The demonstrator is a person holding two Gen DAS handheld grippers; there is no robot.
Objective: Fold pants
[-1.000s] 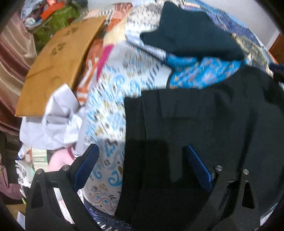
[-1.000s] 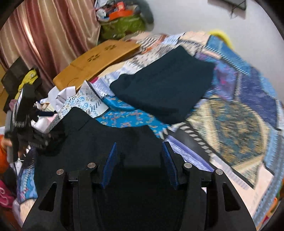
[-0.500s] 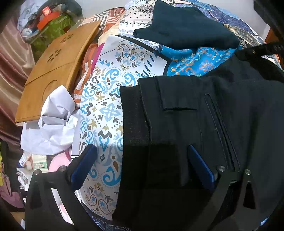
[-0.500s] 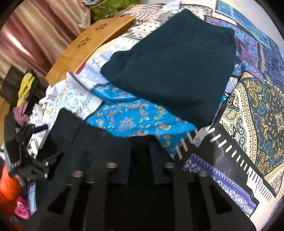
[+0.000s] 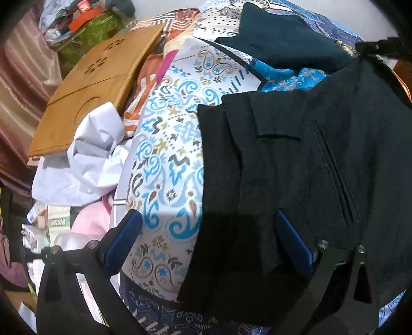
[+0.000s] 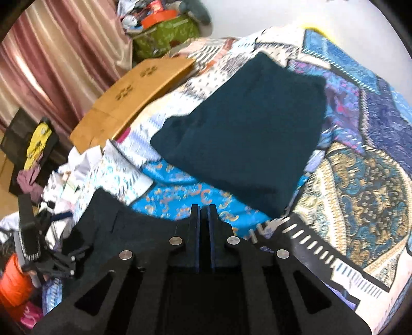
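Jaws first: my left gripper point(image 5: 206, 247) gapes wide over the black pants point(image 5: 296, 180), one blue pad on the cloth; my right gripper point(image 6: 204, 226) is clenched on their edge point(image 6: 144, 226). One pair fills the frame's lower right, matte with one slit pocket. One dark teal folded garment point(image 6: 244, 154) lies above on the patterned bedspread point(image 5: 167, 154), beside one flat wooden board point(image 5: 95, 95).

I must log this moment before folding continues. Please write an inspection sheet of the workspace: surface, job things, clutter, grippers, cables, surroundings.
Surface: bed with patchwork bedspread.
Job's things: black pants spread at the near edge; dark teal folded garment beyond.
Clutter: wooden board, crumpled white cloth, green bag.
Grippers: left gripper open over the pants' edge; right gripper shut on black pants.
Cables: nothing seen.
Surroundings: pink curtain, white wall.
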